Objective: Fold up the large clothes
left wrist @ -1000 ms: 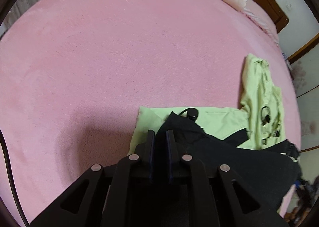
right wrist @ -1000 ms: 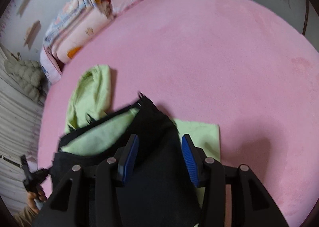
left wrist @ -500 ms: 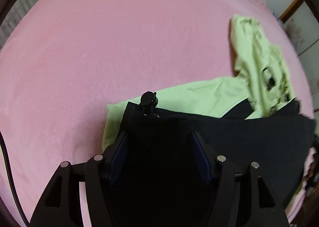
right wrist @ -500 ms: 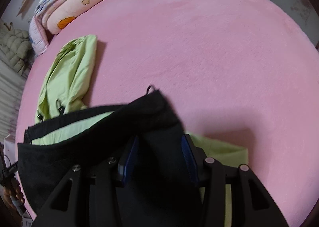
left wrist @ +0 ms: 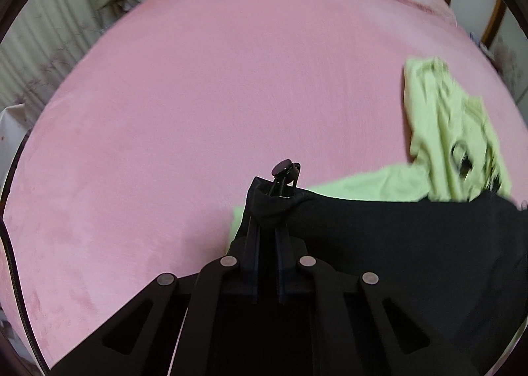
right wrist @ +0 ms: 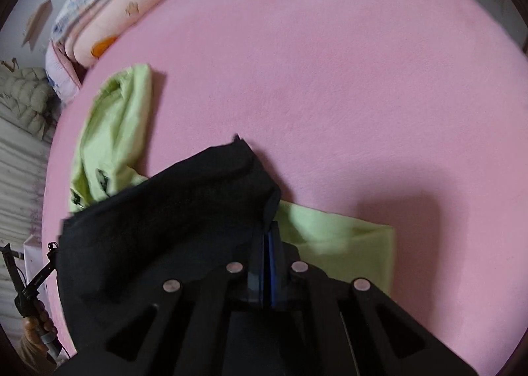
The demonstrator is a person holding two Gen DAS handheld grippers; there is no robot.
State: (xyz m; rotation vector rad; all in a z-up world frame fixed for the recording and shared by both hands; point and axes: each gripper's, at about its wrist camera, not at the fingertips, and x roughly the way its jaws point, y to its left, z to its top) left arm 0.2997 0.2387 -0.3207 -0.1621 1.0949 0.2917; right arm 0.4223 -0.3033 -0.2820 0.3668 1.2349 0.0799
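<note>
Left wrist alone shows a toggle [left wrist: 284,169]; both jaws pinch the black garment [left wrist: 412,237].

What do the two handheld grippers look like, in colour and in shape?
Both are matte black. The left gripper has two narrow dark fingers on angled linkage bars with round silver pivot pins and triangular cut-outs. The right gripper has the same black linkage and silver pins, but its pads are blue. No sleeves show.

Garment [left wrist: 412,237] on shirt [left wrist: 373,183] — on bed [left wrist: 231,95]
</note>
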